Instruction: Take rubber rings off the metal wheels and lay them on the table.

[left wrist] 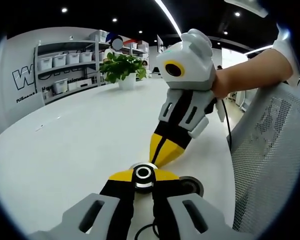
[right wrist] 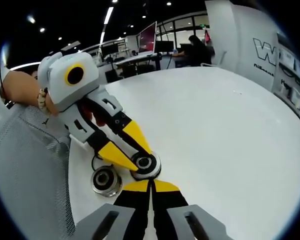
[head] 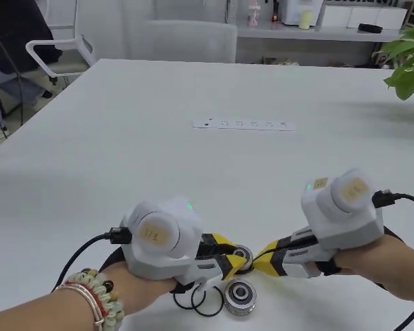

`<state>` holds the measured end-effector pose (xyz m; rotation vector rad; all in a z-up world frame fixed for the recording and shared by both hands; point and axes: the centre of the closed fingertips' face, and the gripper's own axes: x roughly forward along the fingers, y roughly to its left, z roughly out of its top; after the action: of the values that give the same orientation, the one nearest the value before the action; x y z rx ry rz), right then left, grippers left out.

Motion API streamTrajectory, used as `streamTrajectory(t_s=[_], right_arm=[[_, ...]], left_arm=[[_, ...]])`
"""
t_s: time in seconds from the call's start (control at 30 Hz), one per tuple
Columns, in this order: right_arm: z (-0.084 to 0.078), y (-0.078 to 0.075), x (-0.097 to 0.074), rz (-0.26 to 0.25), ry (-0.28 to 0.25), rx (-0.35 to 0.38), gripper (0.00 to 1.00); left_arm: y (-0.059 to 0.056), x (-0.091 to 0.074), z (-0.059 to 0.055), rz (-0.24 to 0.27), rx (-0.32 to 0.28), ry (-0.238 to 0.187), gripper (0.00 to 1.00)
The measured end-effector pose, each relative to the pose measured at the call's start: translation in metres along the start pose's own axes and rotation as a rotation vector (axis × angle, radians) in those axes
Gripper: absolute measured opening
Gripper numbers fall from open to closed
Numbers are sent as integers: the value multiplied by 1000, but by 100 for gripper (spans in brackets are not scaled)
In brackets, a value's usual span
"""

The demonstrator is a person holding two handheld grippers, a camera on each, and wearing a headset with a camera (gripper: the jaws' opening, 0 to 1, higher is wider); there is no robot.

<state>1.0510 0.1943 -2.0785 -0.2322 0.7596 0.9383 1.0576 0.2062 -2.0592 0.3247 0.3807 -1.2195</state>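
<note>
White table [head: 193,165] under everything. Far beyond right gripper [head: 257,256], off to its outer side: potted plant [head: 408,65]. Straight ahead of both tips, well apart from them: flat white power strip [head: 243,125], picked up in head view.

Left gripper [head: 235,257]: clamped across a metal wheel [left wrist: 143,173], one yellow tip on each side of it, clearest in left gripper view. Right gripper: jaws narrow, tips pressed together, nosed up against the rim of that same wheel, tip to tip with left gripper. Cannot tell whether anything thin is pinched between those tips.

Metal wheels counted: two. First held at the meeting point of the two grippers. Second wheel [head: 240,295] free on the table, just beside the tips on the person's side, clear of both.

Loose rubber rings [head: 196,301] counted: two thin black loops, overlapping, flat on the table just beside left gripper's jaws and next to the second wheel. Count taken from head view; left gripper view gives just a short black arc low between its own jaws.
</note>
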Motion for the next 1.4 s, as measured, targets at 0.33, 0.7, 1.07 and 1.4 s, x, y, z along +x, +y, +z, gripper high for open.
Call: streamTrajectory(t_s=[0.33,0.7,1.07,1.4], right_arm=[[1,-11,0,-56,5,385,0],[2,-6,-3,-48,-10,622,0],[8,-11,-8,42,-96,849,0],[12,-6,-7,30,-34,683,0]], left_arm=[[0,0,0,0,0,1,7],[-1,0,0,-1,4,-2,7],[-1,0,0,-2,12,-3,7],[-2,-1,0,-12,23,-1,8]])
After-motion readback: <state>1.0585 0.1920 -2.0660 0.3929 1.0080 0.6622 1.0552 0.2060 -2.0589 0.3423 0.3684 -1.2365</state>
